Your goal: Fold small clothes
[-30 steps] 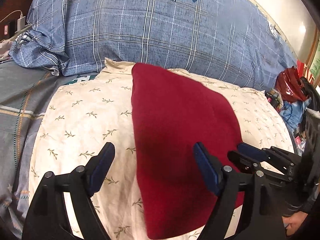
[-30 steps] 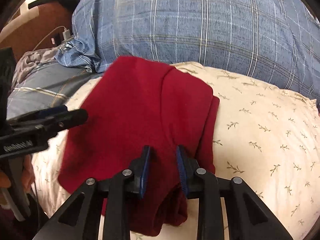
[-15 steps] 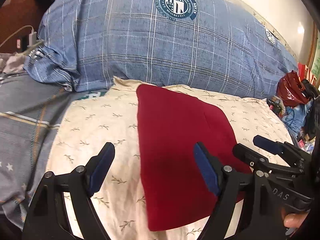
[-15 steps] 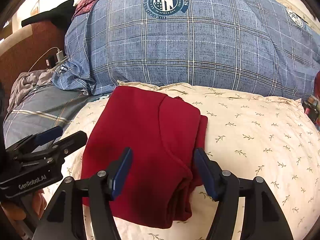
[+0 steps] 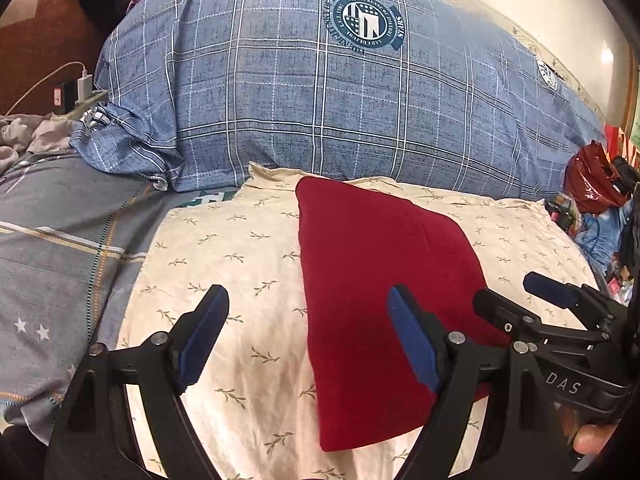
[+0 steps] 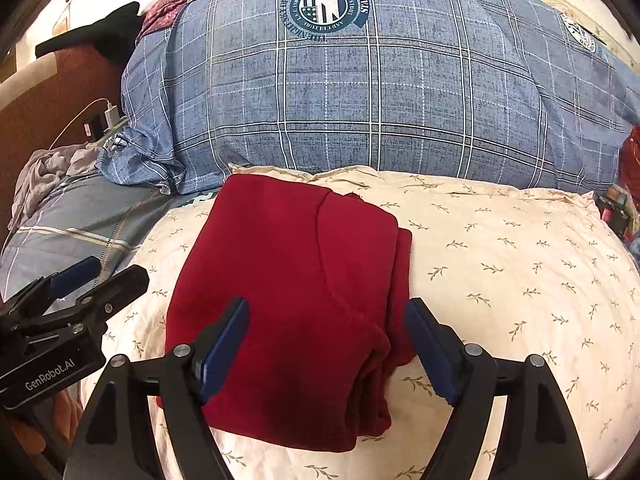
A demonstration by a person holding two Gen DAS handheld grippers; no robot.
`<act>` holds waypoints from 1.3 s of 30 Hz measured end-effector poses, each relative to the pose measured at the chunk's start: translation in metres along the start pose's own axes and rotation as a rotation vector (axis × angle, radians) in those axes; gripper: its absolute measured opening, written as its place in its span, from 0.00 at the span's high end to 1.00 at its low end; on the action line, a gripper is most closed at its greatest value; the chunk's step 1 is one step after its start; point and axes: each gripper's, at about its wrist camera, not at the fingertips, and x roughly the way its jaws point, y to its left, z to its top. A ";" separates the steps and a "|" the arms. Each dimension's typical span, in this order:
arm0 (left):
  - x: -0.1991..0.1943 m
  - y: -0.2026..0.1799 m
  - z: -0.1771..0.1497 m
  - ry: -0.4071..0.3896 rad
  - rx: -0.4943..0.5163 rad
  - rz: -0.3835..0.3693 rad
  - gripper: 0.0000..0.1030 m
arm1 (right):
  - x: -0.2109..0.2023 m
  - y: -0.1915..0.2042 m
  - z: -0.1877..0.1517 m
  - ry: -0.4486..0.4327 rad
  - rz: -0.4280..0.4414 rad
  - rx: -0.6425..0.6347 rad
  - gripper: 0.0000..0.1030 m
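dark red folded knit garment (image 6: 288, 300) sits flat on the cream leaf-print pillow (image 6: 500, 264), just ahead of both jaws | left gripper (image 5: 308, 340) and right gripper (image 6: 326, 344) wide open, holding nothing | fold looks done, so hands-off

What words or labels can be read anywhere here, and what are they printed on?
"DAS" on the body of the right gripper.
"GenRobot.AI" on the body of the left gripper.
"STARS" on the ribbon of the round badge on the blue plaid duvet; its ring text is too small to read reliably.
Second badge on the duvet: too small to read.
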 end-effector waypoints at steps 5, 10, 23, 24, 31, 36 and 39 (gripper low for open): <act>0.002 0.004 0.000 0.005 -0.014 0.003 0.20 | 0.003 0.001 0.000 0.008 -0.004 0.003 0.20; 0.004 0.005 0.000 0.007 -0.018 0.009 0.20 | 0.007 0.002 -0.001 0.018 -0.010 0.010 0.20; 0.011 0.008 0.000 0.019 -0.018 0.021 0.20 | 0.016 0.002 -0.003 0.039 -0.006 0.011 0.19; 0.012 0.007 0.000 0.020 -0.017 0.021 0.20 | 0.017 0.002 -0.003 0.040 -0.006 0.011 0.19; 0.016 0.004 -0.001 0.033 -0.006 0.018 0.20 | 0.021 0.001 -0.003 0.050 -0.006 0.011 0.19; 0.019 0.002 0.000 0.034 -0.007 0.016 0.20 | 0.025 0.001 -0.002 0.058 -0.007 0.006 0.19; 0.021 0.001 -0.001 0.037 -0.006 0.018 0.20 | 0.026 0.001 -0.002 0.062 -0.006 0.004 0.19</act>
